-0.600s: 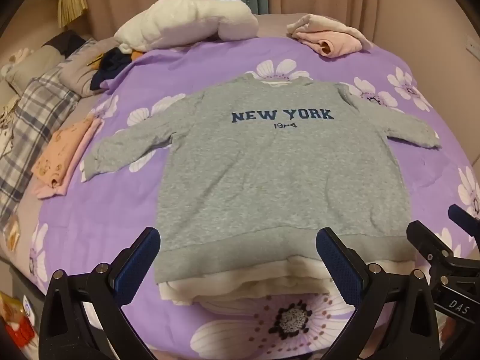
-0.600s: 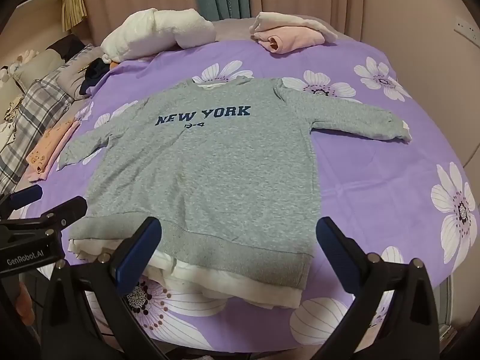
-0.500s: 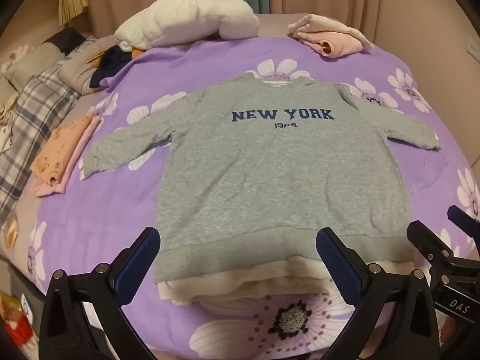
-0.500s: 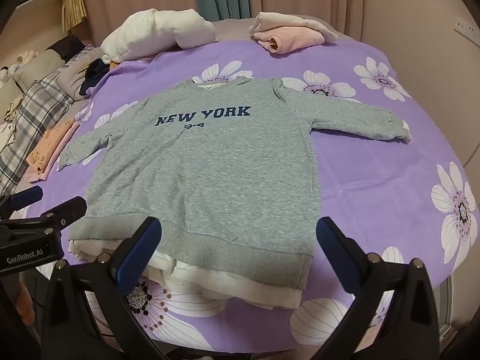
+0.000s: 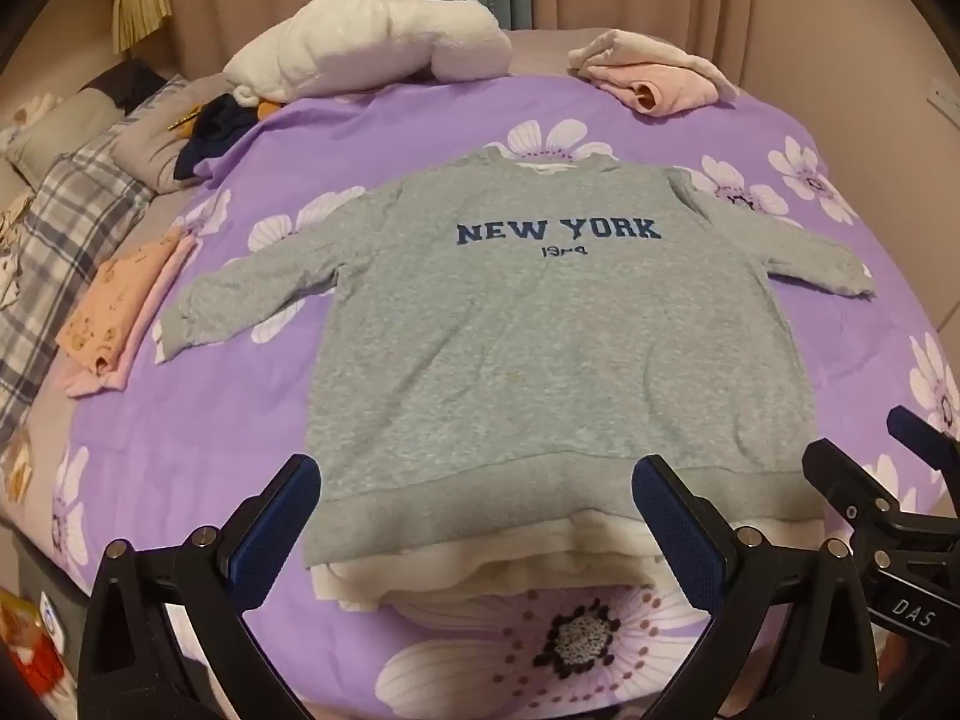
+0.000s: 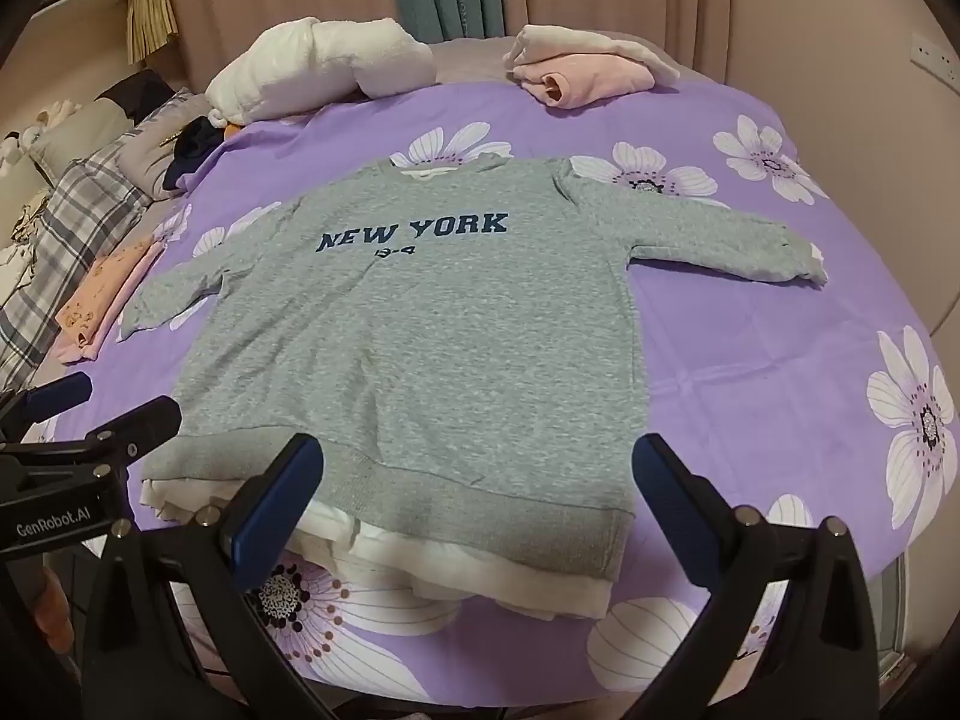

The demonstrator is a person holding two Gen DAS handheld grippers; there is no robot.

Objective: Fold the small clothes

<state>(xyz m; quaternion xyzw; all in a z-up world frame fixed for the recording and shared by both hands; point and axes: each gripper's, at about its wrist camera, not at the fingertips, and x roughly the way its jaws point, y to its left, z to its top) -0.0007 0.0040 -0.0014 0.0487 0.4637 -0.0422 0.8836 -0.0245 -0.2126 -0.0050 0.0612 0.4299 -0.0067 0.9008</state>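
The grey long-sleeved "NEW YORK" sweatshirt [image 5: 552, 348] lies flat, sleeves spread, white lining showing below its hem. Left gripper [image 5: 477, 531] and right gripper [image 6: 474, 504] gape fully, holding nothing.

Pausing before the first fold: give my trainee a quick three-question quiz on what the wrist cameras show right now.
1. True or false: the grey long-sleeved NEW YORK sweatshirt lies flat with both sleeves spread out.
2. The left gripper and right gripper: jaws open or shut?
3. Which lies beside the sweatshirt's sleeve, near the plaid blanket: A) the folded peach printed garment, B) the rolled white fluffy blanket?

Key: 1 true; 2 open, both empty; 3 A.
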